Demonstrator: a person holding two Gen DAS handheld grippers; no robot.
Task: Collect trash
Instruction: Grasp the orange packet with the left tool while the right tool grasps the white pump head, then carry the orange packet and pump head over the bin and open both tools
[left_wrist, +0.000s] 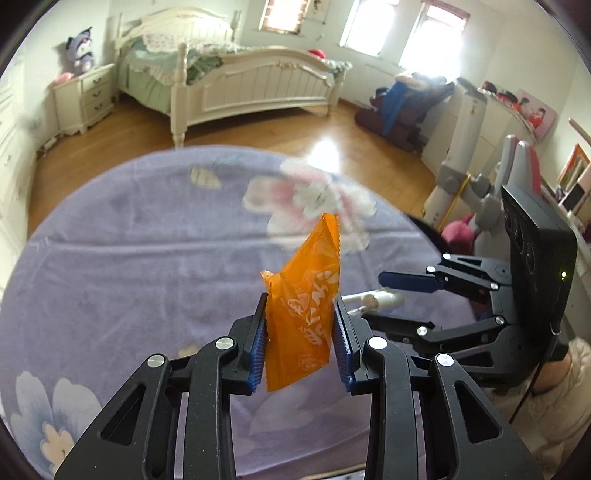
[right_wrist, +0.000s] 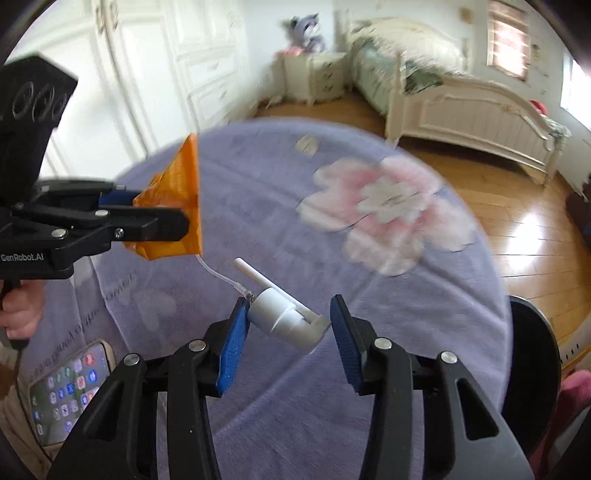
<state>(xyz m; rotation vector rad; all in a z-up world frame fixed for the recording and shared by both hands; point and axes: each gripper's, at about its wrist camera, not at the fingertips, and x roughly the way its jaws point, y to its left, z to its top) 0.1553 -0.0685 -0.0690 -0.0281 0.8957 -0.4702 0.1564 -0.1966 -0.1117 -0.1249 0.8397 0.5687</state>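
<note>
While a lilac flowered cloth (right_wrist: 258, 192) spreads across the round table as the scene's largest surface, two pieces of trash sit above its near edge, each at a separate gripper. Left of the cloth's pink blossom, the left gripper (left_wrist: 301, 332) is clamped on an orange wrapper (left_wrist: 306, 295), which stands upright between the blue pads, clear of the cloth. Nearer the cloth's front edge, the right gripper (right_wrist: 286, 339) straddles a white pump nozzle (right_wrist: 284, 317): the left pad touches its collar, the right pad stands just beside its elbow, so the jaws are apart with no firm grip yet. The nozzle's long axis runs diagonally, its spout and thin tube (right_wrist: 218, 275) pointing up and left toward the wrapper, roughly across the jaws' closing line. The right gripper is plainly the nearer, and the coming squeeze likely depends on catching the collar squarely.
</note>
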